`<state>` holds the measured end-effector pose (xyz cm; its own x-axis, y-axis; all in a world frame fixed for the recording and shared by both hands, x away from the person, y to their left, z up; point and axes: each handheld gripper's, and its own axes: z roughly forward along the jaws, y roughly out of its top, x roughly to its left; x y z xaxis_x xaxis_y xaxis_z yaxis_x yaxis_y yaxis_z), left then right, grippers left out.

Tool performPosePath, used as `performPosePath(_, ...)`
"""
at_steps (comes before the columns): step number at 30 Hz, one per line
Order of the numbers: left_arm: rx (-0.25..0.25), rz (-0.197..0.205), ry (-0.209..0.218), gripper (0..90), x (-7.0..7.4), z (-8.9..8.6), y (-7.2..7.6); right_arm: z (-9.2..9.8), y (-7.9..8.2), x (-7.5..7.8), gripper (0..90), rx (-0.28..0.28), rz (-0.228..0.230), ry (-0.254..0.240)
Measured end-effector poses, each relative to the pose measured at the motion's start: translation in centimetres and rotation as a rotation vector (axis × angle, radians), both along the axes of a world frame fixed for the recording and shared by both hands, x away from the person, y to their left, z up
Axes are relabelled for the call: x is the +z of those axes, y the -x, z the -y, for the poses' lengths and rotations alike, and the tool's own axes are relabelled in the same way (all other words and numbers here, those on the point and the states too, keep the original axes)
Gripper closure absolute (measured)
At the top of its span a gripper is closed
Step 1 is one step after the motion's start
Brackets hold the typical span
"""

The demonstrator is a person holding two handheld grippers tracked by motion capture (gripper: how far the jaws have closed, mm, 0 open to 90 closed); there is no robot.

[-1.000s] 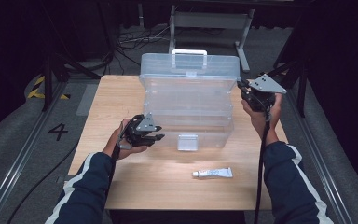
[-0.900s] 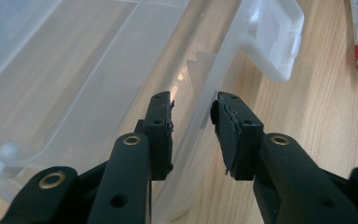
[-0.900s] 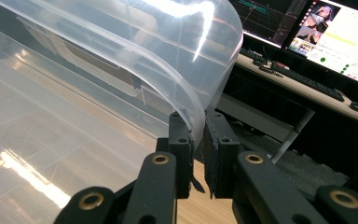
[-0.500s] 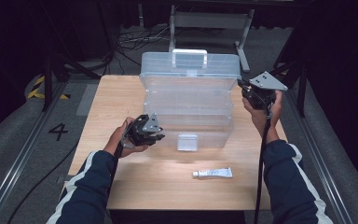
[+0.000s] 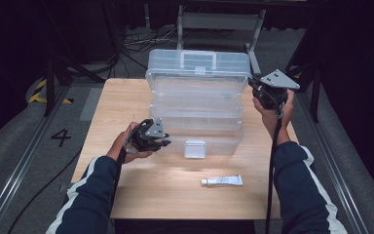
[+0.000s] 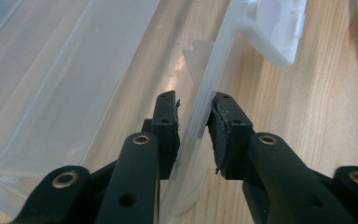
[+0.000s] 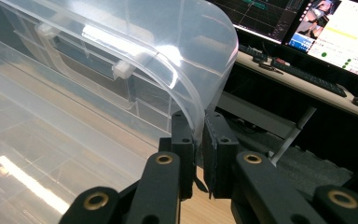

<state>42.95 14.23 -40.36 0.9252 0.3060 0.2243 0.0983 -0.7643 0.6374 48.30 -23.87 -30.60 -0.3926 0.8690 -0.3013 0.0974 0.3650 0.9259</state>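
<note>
Gripper on your left (image 5: 163, 141) straddles the near front wall of the clear storage box (image 5: 197, 105), low at its left end. Its jaws have just been closing, and in the left gripper view the pads (image 6: 165, 123) stand on either side of that thin wall, one seemingly touching and the other with a sliver of gap, so it isn't clamped yet. Your right gripper (image 7: 198, 140) is pinched tight on the curved corner of the box's raised lid (image 7: 168, 51), high at the far right. The box sits mid-tabletop (image 5: 126, 97), with a small white tube (image 5: 221, 181) lying near you, apart from it.

Risks, as I judge them: the wall is thin and flexible (you can see it bow between the pads), so squeezing further could flex it or let it pop out sideways. Pulling the lid with your right hand before the left grip is firm could drag or tip the whole box. A hard pinch on the lid corner may also slip off the smooth plastic.
</note>
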Motion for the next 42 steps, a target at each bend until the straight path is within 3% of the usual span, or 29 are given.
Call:
performPosePath(19, 0.000, -0.008, 0.020, 74.1, -0.2, -0.1, -0.1, 0.1, -1.0, 0.3, 84.4, 0.000, -0.005, -0.015)
performPosePath(42, -0.010, -0.012, -0.003, 74.7, -0.1, -0.1, -0.2, 0.1, -2.1, 1.0, 84.6, -0.001, -0.045, -0.025)
